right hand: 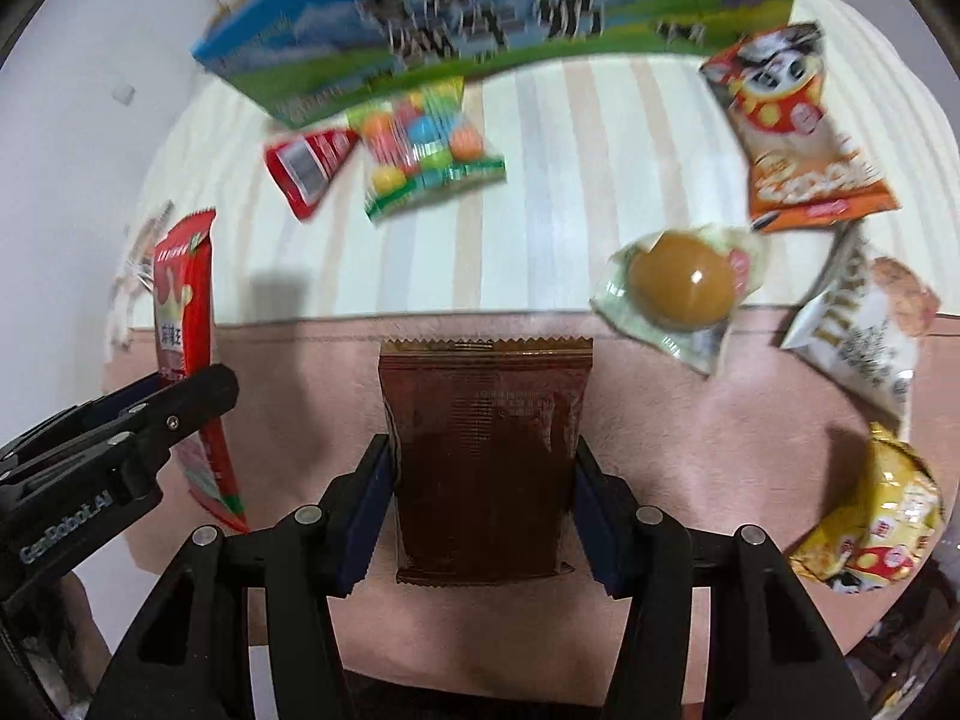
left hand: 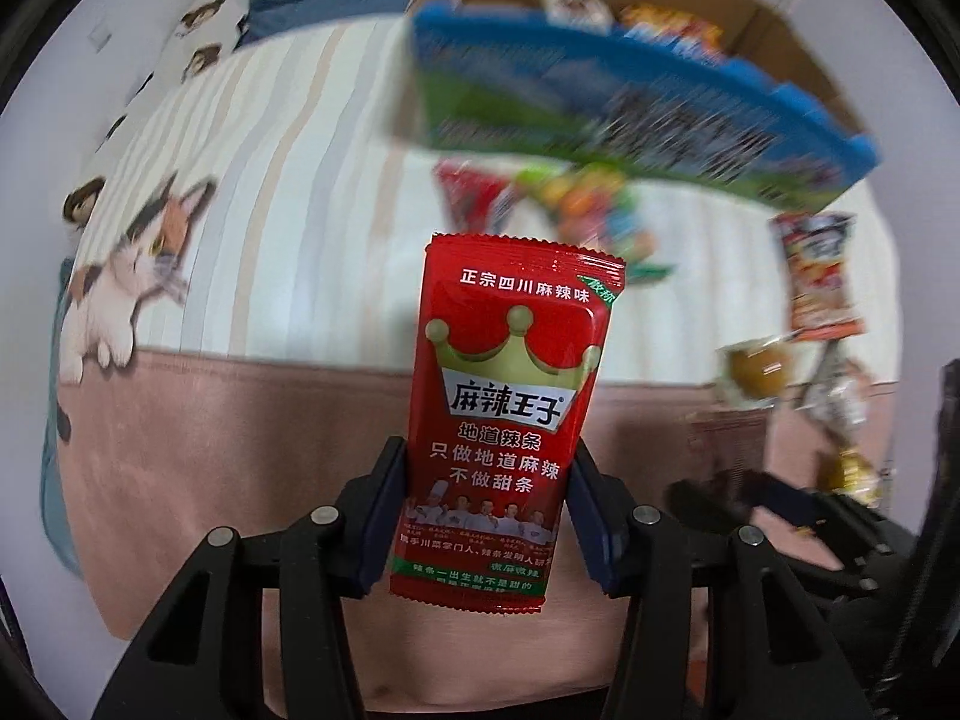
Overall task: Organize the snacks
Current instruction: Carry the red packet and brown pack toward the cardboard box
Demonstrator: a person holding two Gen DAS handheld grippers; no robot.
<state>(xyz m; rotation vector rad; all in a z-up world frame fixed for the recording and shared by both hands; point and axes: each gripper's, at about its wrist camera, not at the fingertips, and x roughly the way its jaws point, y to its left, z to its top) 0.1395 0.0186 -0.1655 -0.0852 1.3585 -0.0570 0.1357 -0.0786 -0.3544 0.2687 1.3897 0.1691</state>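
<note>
My left gripper [left hand: 489, 504] is shut on a red spicy-strip snack packet [left hand: 510, 396] and holds it upright above the bed; the packet also shows in the right wrist view [right hand: 183, 324], with the left gripper [right hand: 150, 420] beside it. My right gripper [right hand: 483, 498] is shut on a brown snack packet [right hand: 486, 450], held above the pink blanket. A blue-and-green cardboard box [left hand: 630, 114] stands at the far side of the bed, with snacks inside. It also shows in the right wrist view [right hand: 480, 18].
Loose snacks lie on the striped sheet: a red packet [right hand: 309, 168], a colourful candy bag [right hand: 426, 150], an orange panda bag [right hand: 792, 132], a wrapped brown egg [right hand: 684, 279], a white packet [right hand: 864, 336], a yellow packet [right hand: 876, 516]. A cat-print pillow [left hand: 132, 258] lies left.
</note>
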